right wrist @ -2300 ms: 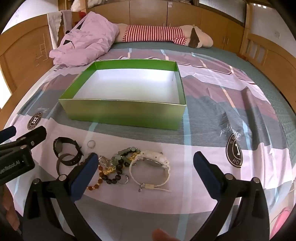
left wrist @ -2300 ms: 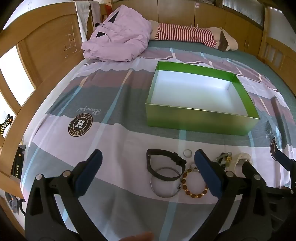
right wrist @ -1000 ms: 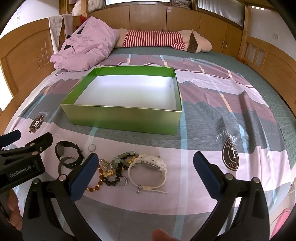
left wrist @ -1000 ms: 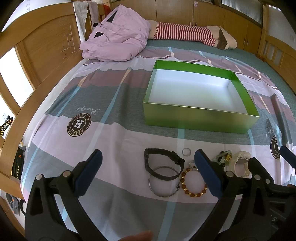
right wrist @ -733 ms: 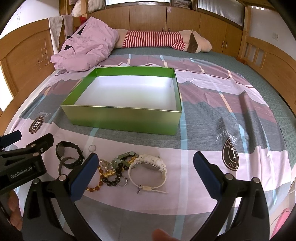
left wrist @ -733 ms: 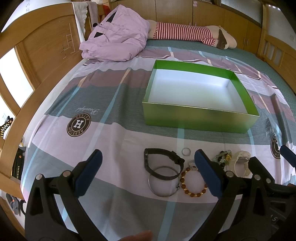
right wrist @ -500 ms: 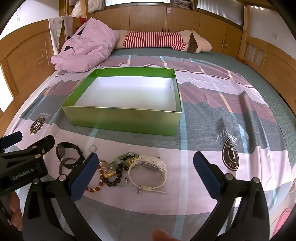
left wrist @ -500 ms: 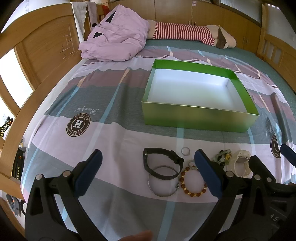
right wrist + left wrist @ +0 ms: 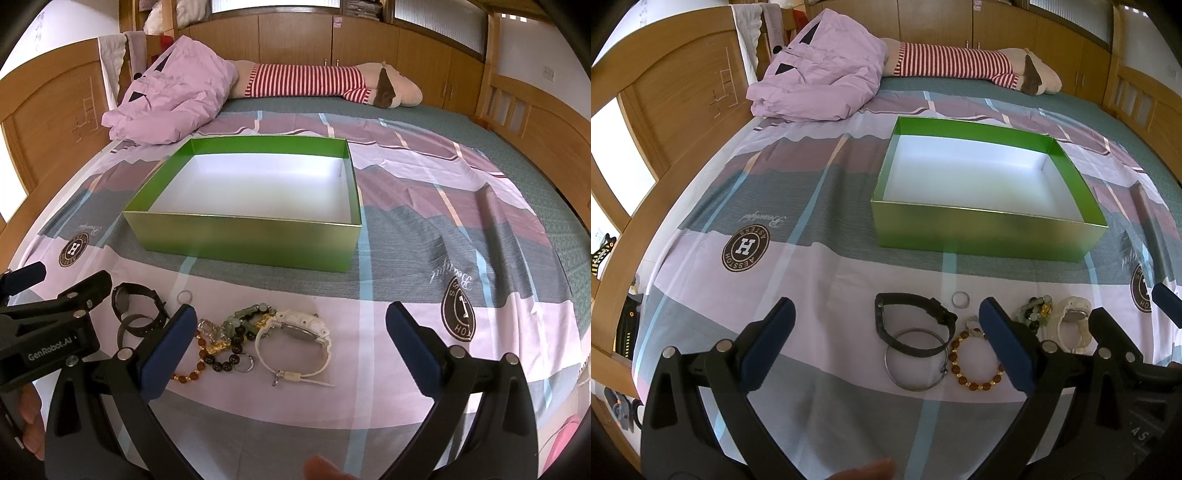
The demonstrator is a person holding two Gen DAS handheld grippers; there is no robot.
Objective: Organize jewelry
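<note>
An empty green box (image 9: 986, 232) (image 9: 243, 243) with a white floor sits on the bed. In front of it lies jewelry: a black watch (image 9: 912, 325) (image 9: 136, 302), a metal bangle (image 9: 916, 360), an amber bead bracelet (image 9: 975, 363) (image 9: 201, 356), a small ring (image 9: 960, 299) (image 9: 184, 296), green beads (image 9: 251, 314) and a white watch (image 9: 299, 339) (image 9: 1073, 323). My left gripper (image 9: 884, 328) is open above the black watch and bangle. My right gripper (image 9: 291, 328) is open above the white watch and beads. Both are empty.
A crumpled pink quilt (image 9: 173, 99) and a striped plush toy (image 9: 317, 85) lie at the far end of the bed. Wooden bed rails (image 9: 668, 110) run along the left and right (image 9: 535, 122). The left gripper's body (image 9: 44, 332) shows in the right wrist view.
Both grippers have drawn back and risen slightly from the jewelry, so the box looks a little farther off. Both stay open. No item has moved.
</note>
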